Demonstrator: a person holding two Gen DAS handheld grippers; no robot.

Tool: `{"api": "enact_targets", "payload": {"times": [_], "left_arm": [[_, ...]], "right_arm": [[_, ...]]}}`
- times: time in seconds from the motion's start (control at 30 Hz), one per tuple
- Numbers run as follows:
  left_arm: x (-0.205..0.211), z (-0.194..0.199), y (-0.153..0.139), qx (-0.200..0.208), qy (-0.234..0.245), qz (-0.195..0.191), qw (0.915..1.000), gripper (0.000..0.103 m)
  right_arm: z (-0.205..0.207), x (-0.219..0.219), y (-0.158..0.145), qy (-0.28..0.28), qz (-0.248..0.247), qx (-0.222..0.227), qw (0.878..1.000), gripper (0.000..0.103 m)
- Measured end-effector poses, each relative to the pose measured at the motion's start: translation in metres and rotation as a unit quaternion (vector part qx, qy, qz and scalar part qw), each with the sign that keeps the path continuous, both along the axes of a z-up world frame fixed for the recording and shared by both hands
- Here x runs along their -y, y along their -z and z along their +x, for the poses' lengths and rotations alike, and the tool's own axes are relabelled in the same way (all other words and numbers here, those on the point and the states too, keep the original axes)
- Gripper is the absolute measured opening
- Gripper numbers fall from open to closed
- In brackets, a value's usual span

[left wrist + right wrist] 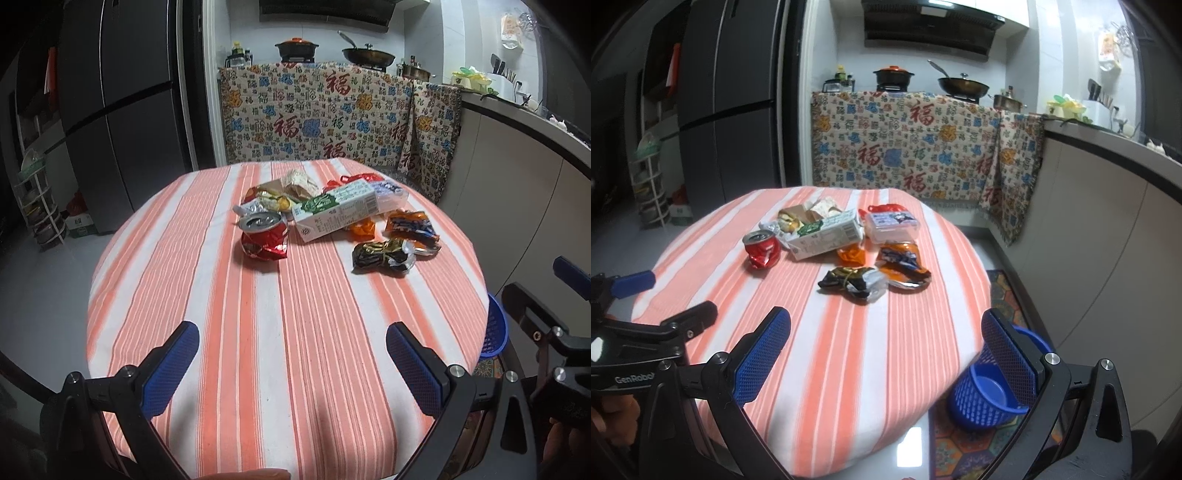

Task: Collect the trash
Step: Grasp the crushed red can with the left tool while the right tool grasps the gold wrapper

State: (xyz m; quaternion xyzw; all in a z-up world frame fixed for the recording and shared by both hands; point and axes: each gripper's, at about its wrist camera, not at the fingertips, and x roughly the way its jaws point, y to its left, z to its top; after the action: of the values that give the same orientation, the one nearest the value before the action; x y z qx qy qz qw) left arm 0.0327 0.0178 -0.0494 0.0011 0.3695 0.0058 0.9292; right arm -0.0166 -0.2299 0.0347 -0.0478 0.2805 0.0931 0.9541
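Observation:
Trash lies in a heap on the far half of a round table with an orange-and-white striped cloth (288, 332) (849, 350). A crushed red can (263, 236) (763, 249) is nearest on the left, beside a white-and-green carton (338, 212) (827, 234). A black-and-gold wrapper (382, 255) (851, 280) and an orange wrapper (412, 225) (903, 260) lie to the right. My left gripper (293, 363) is open above the near part of the table, holding nothing. My right gripper (886, 360) is open too, over the table's right edge. A blue mesh bin (990, 391) (495, 328) stands on the floor right of the table.
More wrappers and a clear plastic box (892, 221) sit at the back of the heap. Behind the table a patterned cloth (314, 114) covers a counter with pots. A dark fridge (122, 110) stands to the left, a white curved counter (1108, 240) to the right.

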Motion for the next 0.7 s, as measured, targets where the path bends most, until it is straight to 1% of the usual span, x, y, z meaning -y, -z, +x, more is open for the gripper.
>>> {"api": "enact_targets", "payload": {"times": [0.43,0.6,0.7], "left_arm": [[-0.020,0.049,0.049,-0.070,-0.034,-0.001,0.9970,0.103],[-0.032,0.072,0.071,-0.096,-0.053,0.003,0.9940,0.103],[-0.040,0.081,0.079,-0.106,-0.063,0.000,0.9923,0.103]], "right_arm": [[0.029,0.001,0.020,-0.004,-0.012,-0.023,1.000,0.103],[0.049,-0.005,0.039,-0.016,-0.008,-0.057,0.998,0.103],[0.064,-0.011,0.058,-0.030,0.001,-0.091,0.995,0.103]]}}
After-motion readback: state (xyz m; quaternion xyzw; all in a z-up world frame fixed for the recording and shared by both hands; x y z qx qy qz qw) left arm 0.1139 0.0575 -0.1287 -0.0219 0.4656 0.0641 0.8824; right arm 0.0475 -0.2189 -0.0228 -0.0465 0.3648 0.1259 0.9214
